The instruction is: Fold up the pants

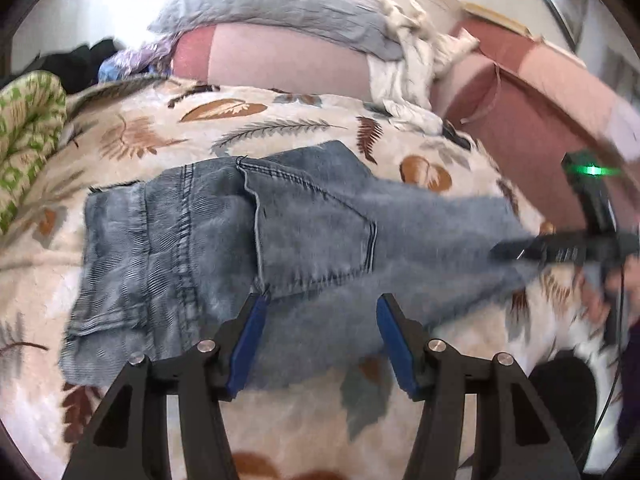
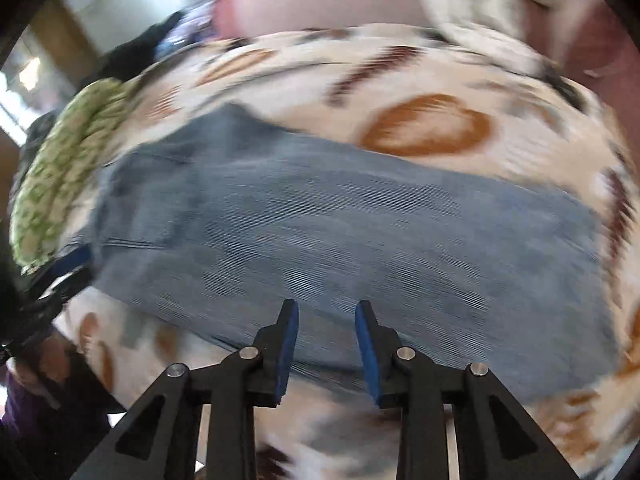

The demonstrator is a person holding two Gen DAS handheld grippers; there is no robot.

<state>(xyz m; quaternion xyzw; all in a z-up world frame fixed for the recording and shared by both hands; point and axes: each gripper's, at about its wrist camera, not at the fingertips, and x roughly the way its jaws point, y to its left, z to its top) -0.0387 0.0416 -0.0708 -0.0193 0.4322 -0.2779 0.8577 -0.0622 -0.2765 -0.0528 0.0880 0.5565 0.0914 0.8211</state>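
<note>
Faded blue jeans (image 1: 248, 240) lie flat on a leaf-print bedspread (image 1: 168, 128), waist to the left, legs running right. My left gripper (image 1: 320, 300) is open and empty, hovering over the jeans' near edge by the back pocket. My right gripper (image 2: 326, 306) is open and empty over the leg part of the jeans (image 2: 340, 232); this view is motion-blurred. The right gripper also shows in the left wrist view (image 1: 560, 248) at the far right, over the legs. The left gripper's blue pad shows at the left edge of the right wrist view (image 2: 72, 260).
A grey pillow (image 1: 280, 0) and white crumpled cloth (image 1: 416, 64) lie at the bed's head against a pink headboard (image 1: 280, 60). A green patterned cloth (image 1: 28, 128) sits at the left. Dark clothes (image 1: 76, 64) lie behind it.
</note>
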